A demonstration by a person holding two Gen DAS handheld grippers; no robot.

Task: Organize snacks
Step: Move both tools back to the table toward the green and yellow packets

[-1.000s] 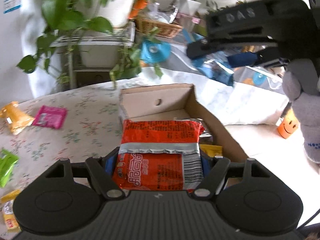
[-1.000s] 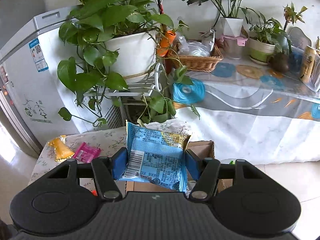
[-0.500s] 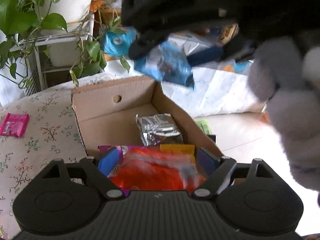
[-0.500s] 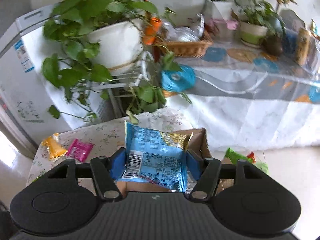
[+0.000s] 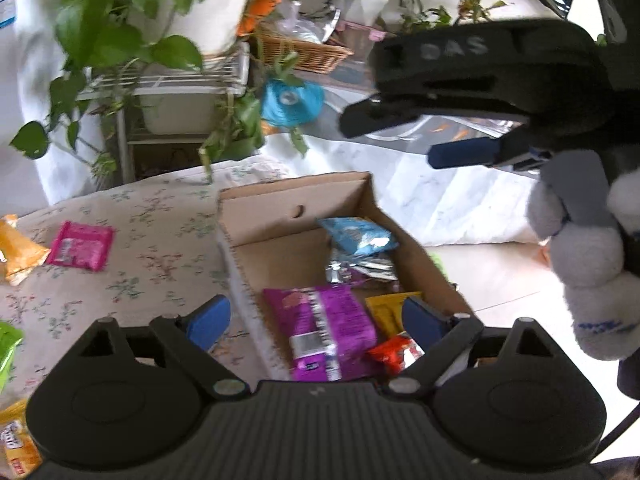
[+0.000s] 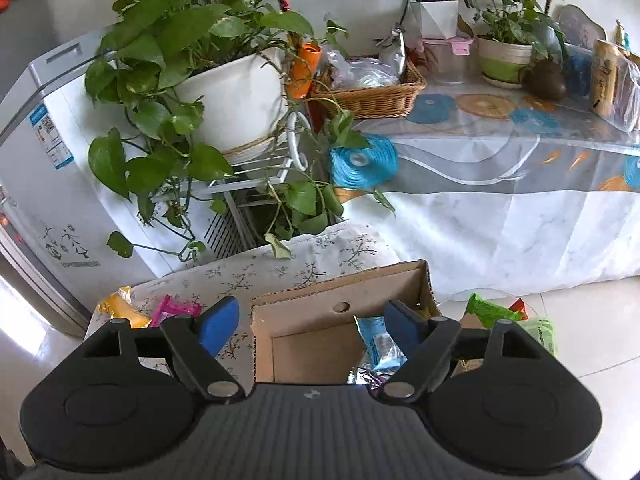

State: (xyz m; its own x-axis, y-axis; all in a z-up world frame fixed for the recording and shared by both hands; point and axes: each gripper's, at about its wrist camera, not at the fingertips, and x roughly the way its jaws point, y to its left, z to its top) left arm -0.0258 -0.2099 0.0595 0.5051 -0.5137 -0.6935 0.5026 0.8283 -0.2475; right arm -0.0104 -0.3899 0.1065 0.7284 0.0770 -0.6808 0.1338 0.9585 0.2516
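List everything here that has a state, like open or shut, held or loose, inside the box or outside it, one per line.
Left gripper: jaws opening, nothing between them.
Right gripper: jaws opening, nothing between them.
Cardboard box: open at the top.
Blue packet: loose in the box.
Purple packet: lying in the box.
Red packet: lying in the box.
Pink packet: outside the box, on the flowered cloth.

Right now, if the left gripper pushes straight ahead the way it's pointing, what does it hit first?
Most likely the purple snack pack lying in the cardboard box. The left gripper, jaws opening with nothing held, points down into the box right over it. Depth is unclear, so the near box wall could catch a finger first.
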